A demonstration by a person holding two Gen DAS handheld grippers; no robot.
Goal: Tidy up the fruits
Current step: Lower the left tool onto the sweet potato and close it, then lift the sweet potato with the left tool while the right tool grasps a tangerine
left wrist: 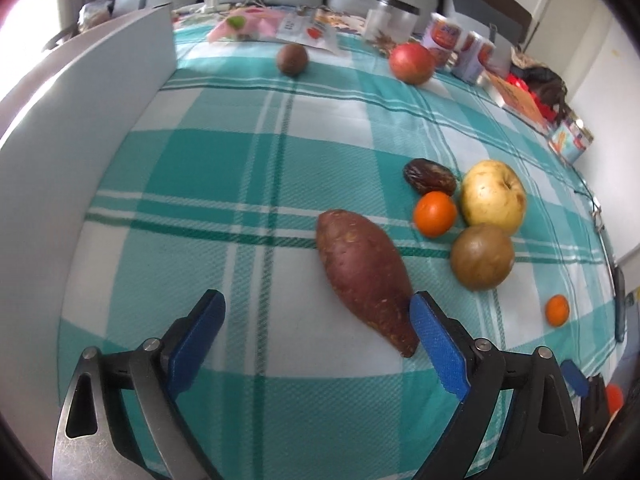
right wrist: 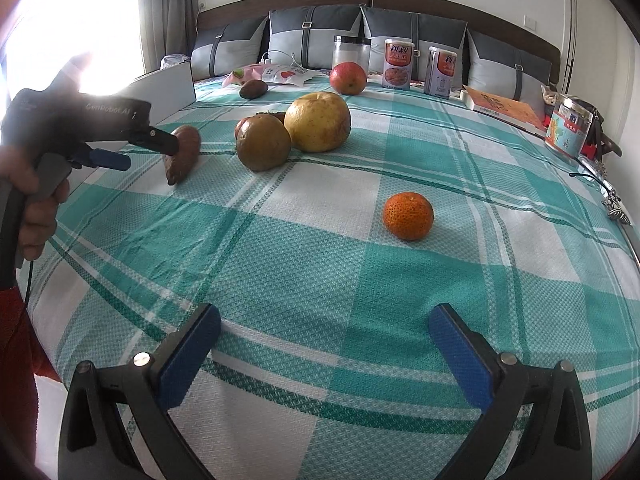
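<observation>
A sweet potato [left wrist: 366,276] lies on the checked cloth; its near tip is by the right finger of my open left gripper [left wrist: 316,316], which holds nothing. To its right cluster a date [left wrist: 430,176], a small orange [left wrist: 435,213], a yellow apple [left wrist: 493,194] and a brown-green round fruit [left wrist: 482,256]. A second small orange [right wrist: 408,215] lies alone ahead of my open, empty right gripper [right wrist: 324,328]. A red apple [right wrist: 348,77] and a dark brown fruit [right wrist: 253,89] lie farther back. The left gripper [right wrist: 148,148] also shows in the right wrist view beside the sweet potato [right wrist: 184,152].
A white board [left wrist: 80,128] stands along the left edge of the bed. At the back are a clear jar [right wrist: 351,53], two cans [right wrist: 418,66], snack packets [right wrist: 276,74] and pillows. A book [right wrist: 504,108] and a tin [right wrist: 570,130] lie at the right edge.
</observation>
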